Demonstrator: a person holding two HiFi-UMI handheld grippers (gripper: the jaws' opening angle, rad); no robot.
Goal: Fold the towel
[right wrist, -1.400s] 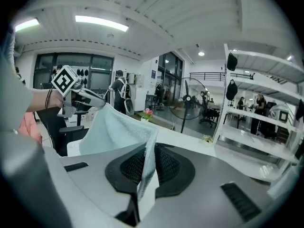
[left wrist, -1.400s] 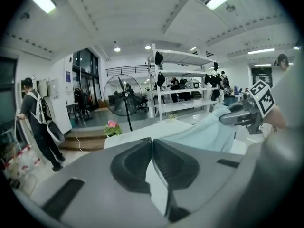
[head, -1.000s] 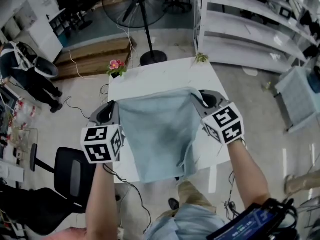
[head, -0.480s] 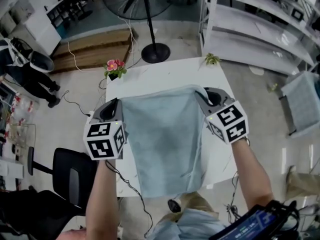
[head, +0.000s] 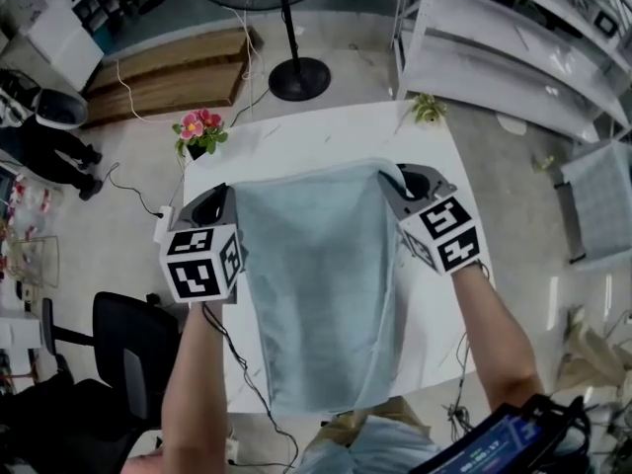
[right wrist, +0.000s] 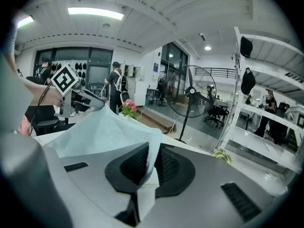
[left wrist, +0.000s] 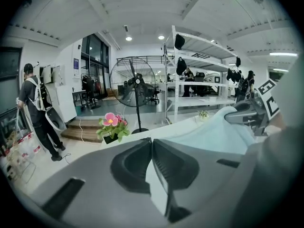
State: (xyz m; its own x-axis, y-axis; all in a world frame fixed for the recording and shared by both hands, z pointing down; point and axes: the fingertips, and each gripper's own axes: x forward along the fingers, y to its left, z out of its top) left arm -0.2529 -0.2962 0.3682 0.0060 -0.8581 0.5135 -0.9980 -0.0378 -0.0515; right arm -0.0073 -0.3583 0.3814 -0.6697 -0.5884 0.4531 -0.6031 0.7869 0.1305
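Overhead, in the head view, the towel fills the middle of the frame, a pale blue-grey sheet stretched over the white table. Its far edge runs taut between the two tools: the left gripper clamps the corner at 10 o'clock and the right gripper the corner at 2 o'clock. From there the cloth runs toward 6 o'clock, its lower end at the table's near edge. A pot of pink flowers sits on the table's corner at 11 o'clock, a small green plant at 1 o'clock, and a fan stand on the floor at 12 o'clock. An office chair stands at 8 o'clock.

Next, the left gripper view shows the jaws pressed together on a thin fold of towel – the cloth slips out between the pads and spreads away toward 3 o'clock, where the right gripper holds the other corner. The pink flowers stand at 10 o'clock beyond the jaws, and a person stands at 9 o'clock.

Lastly, the right gripper view has its jaws pinched on the towel's corner, the fabric rising between the ribbed pads and stretching toward 10 o'clock, up to the left gripper.
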